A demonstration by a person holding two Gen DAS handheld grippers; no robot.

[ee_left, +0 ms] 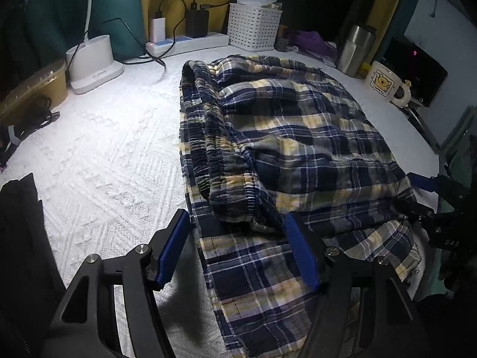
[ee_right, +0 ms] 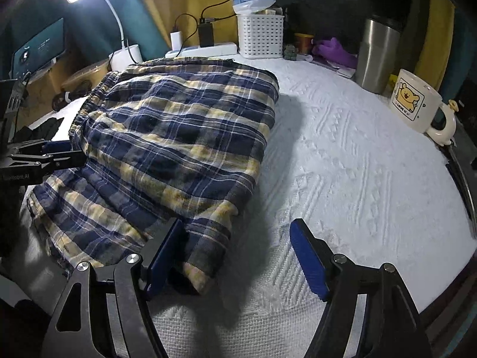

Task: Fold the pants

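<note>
Readable writing: "LOVE U" under a yellow bear on the white mug (ee_right: 416, 101), far ahead and to the right of the right fingers. Partly readable letters on the black frame of the other gripper at the left edge of the right wrist view, too small to spell out.

Left gripper (ee_left: 238, 247) tilted down toward the table, jaws spread and released, no pad pressing on cloth. Between the blue pads (ee_left: 174, 247) the elastic waistband end of the plaid pants (ee_left: 298, 137), with a lower layer of the same cloth running under the fingers toward the camera. Right gripper (ee_right: 235, 252) also tilted down, jaws apart, grasping nothing; a folded corner of the pants just beside the inner face of its left finger, contact not clear, and bare cloth cover under its right finger.

Pants folded into a thick bundle, lying ahead of both pairs of fingers, on a white textured tablecloth (ee_left: 113, 155). Beyond the fingers, at the back edge: white desk lamp (ee_left: 92, 62), lit; power strip (ee_left: 190, 43) with chargers plugged in; white perforated basket (ee_left: 253, 26); steel tumbler (ee_right: 377, 56); purple cloth (ee_right: 335, 50). Yellow and teal walls behind, dim room.
</note>
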